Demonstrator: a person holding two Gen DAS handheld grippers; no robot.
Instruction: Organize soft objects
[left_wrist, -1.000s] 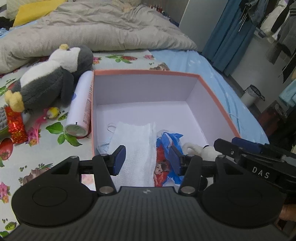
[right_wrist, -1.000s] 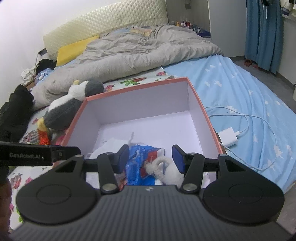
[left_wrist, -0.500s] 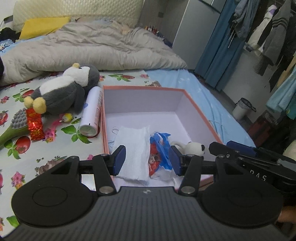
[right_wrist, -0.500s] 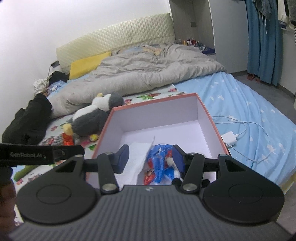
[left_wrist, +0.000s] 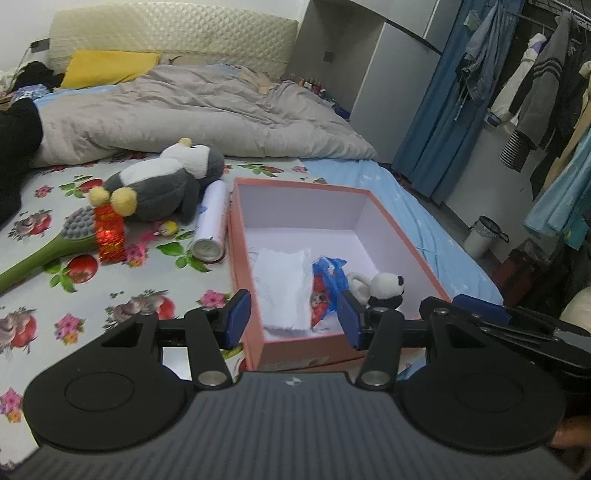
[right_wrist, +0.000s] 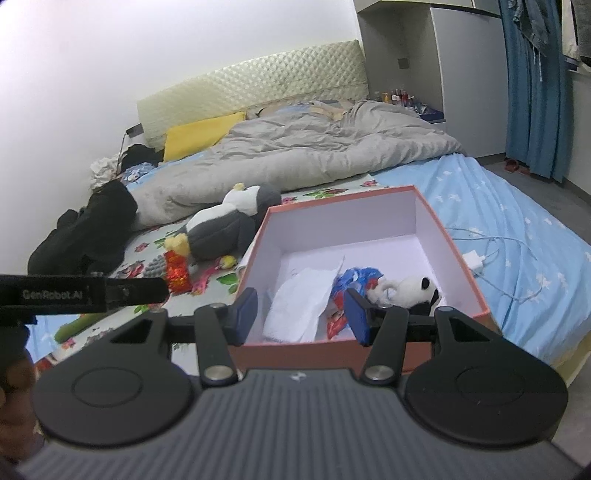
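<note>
An open pink box (left_wrist: 236, 236) (right_wrist: 456, 251) sits on the bed. It holds a white cloth (left_wrist: 282, 288) (right_wrist: 301, 301), a blue and red packet (left_wrist: 327, 282) (right_wrist: 351, 280) and a small panda plush (left_wrist: 386, 286) (right_wrist: 410, 290). A grey and white penguin plush (left_wrist: 155, 188) (right_wrist: 221, 225) lies on the sheet left of the box. My left gripper (left_wrist: 293, 319) is open and empty, above the box's near edge. My right gripper (right_wrist: 301, 314) is open and empty, also over the near edge.
A white spray can (left_wrist: 212, 221), a green brush (left_wrist: 48, 245) and a red packet (left_wrist: 109, 232) lie left of the box. A charger with cable (right_wrist: 476, 260) lies on the blue sheet to the right. A grey duvet (left_wrist: 192, 110) covers the far bed.
Both grippers have pulled back and up from inside the box, still open and empty. The panda plush now lies free in the box's near right corner.
</note>
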